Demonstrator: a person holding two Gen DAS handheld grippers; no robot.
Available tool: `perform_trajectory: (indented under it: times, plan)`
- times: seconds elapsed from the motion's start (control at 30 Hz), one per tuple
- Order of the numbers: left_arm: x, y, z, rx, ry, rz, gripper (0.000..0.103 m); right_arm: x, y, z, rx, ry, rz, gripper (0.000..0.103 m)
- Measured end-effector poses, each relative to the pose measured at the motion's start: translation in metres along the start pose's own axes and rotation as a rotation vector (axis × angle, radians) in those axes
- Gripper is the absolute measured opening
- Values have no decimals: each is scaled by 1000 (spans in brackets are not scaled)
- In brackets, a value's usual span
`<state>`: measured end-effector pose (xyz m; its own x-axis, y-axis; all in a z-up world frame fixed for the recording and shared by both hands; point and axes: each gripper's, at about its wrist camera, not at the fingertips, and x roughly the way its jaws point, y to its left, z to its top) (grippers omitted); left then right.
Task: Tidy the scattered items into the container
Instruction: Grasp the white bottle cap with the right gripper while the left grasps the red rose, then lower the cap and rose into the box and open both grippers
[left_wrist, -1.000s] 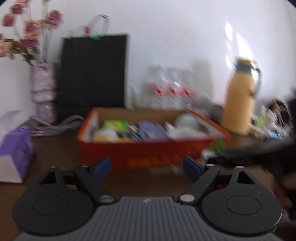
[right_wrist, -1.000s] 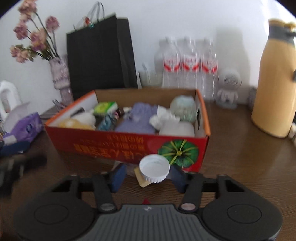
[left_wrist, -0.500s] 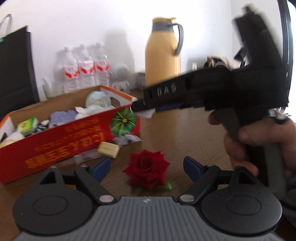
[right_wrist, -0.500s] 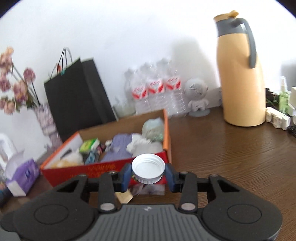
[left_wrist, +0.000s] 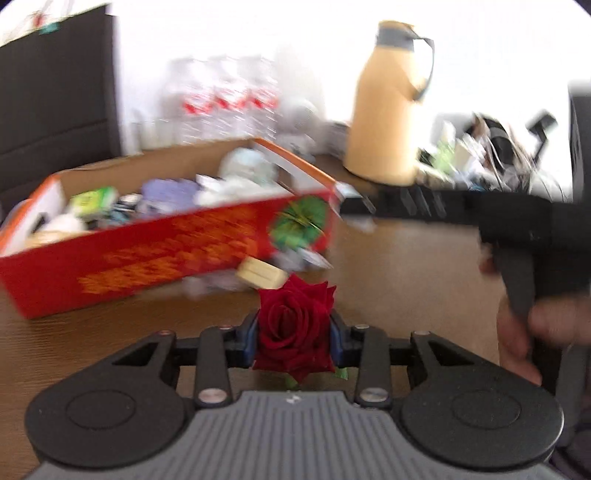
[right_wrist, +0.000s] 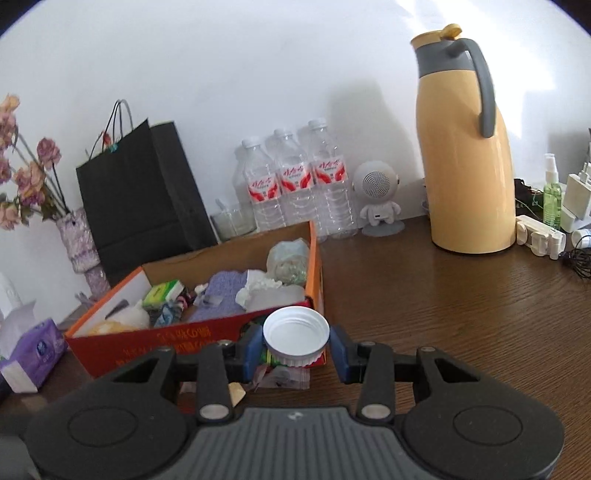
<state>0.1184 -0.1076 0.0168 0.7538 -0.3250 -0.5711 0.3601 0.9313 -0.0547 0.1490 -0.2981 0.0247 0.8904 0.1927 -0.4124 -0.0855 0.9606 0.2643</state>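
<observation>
Now, line by line:

Left gripper (left_wrist: 294, 336): clamped on the rose (left_wrist: 295, 332) — the blue pads press the bloom from both sides, and a bit of green shows under it.

Right gripper (right_wrist: 297, 344): closed on the cap (right_wrist: 296, 336), a white ridged bottle cap with its hollow side facing the right wrist camera; the blue fingers (right_wrist: 339, 350) grip its rim left and right.

Box (right_wrist: 207, 338): a red cardboard box, open on top, on the brown table (right_wrist: 443, 302). Inside lie a green packet (right_wrist: 163, 293), a purple cloth (right_wrist: 221, 295), white crumpled bits and a pale wrapped lump at the far end.

Cap's place: held in front of the box's near right corner, about level with its rim — not inside.

Rose's place: held in front of the box's long red side, near the green print at its right end, above the table.

Scattered bits: a tan block (left_wrist: 261, 274) and clear wrappers (right_wrist: 284, 378) lie on the table just beside the box's near right corner.

Left view: blurred; the other gripper's black body crosses its right side, with a hand (left_wrist: 532, 325) on the handle.

Back of table: a yellow jug (right_wrist: 463, 155), three water bottles (right_wrist: 293, 188), a small grey speaker (right_wrist: 378, 201), a black bag (right_wrist: 140, 192).

Left edge: a vase (right_wrist: 79, 242) of dried flowers and a purple tissue pack (right_wrist: 33, 349).
</observation>
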Motion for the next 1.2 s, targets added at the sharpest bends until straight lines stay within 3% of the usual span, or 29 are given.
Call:
perform_trajectory:
  times: [0.13,0.27,0.37,0.47,0.57,0.67,0.8,0.9,1.03,1.2]
  plan:
    - [-12,32,33,4,-74,95,37,-2,7,-2,-31,-5,30,38]
    - [-7,52,77,111,-153,135,40,-7,14,10,15,7,95,38]
    - [28,61,102,201,-90,166,41,-1,23,31,61,75,97,38]
    - [62,75,114,187,1,141,40,21,39,54,10,119,77,38]
    - [86,84,114,174,78,90,45,61,51,73,-39,217,109,38]
    - [87,89,104,173,80,70,59,99,52,84,8,327,156,38]
    - [76,97,92,135,57,16,70,124,54,82,27,410,164,41]
    - [65,107,91,115,9,21,75,128,53,75,82,415,190,60]
    - [52,130,96,11,-38,11,79,116,49,76,114,364,185,62]
    - [31,136,101,-8,-90,1,79,66,46,74,82,190,124,64]
